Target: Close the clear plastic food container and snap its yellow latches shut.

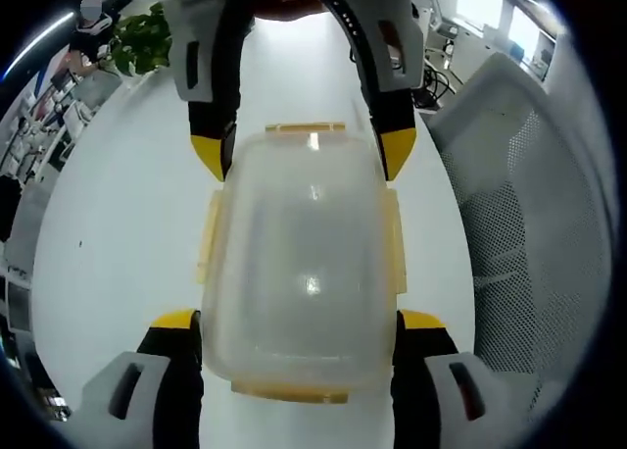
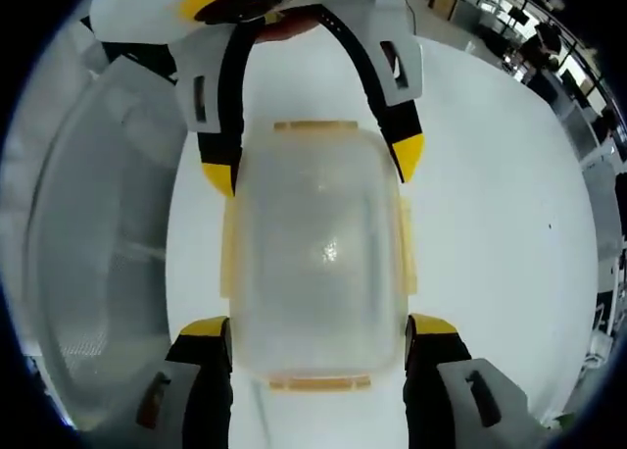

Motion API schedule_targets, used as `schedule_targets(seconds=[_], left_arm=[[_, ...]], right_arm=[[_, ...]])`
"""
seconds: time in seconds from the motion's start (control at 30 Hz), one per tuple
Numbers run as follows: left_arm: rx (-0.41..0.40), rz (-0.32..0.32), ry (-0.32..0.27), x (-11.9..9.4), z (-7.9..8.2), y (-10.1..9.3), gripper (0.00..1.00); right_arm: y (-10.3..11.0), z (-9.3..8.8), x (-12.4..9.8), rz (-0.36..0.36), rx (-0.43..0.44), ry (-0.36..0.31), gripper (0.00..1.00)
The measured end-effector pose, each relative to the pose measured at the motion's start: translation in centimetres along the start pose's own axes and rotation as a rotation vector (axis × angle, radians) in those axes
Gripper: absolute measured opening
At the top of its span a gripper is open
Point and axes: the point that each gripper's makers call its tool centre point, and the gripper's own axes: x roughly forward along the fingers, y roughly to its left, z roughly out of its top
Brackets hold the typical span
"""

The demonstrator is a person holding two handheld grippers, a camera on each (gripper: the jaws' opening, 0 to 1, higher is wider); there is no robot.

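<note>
Each gripper carried two black jaws tipped in bright yellow, set into pale grey housings. In the left gripper view, the left gripper (image 1: 300,324) rose from the bottom edge with a small dark slot in each grey shoulder. The right gripper (image 1: 302,160) came down from the top, its black arms curving like a horseshoe. In the right gripper view, the right gripper (image 2: 318,328) looked alike (same yellow tips), beneath a white body ringed in yellow.
</note>
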Motion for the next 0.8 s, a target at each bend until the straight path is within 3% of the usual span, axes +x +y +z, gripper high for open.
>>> schedule_targets(seconds=[0.47, 0.8], left_arm=[[-0.003, 0.001, -0.010, -0.9, -1.8, 0.1, 0.80], [-0.015, 0.004, -0.009, -0.9, -2.3, 0.2, 0.80]], right_arm=[[0.0, 2.0, 0.5, 0.002, -0.003, 0.002, 0.71], [-0.1, 2.5, 0.7, 0.004, -0.014, 0.004, 0.71]])
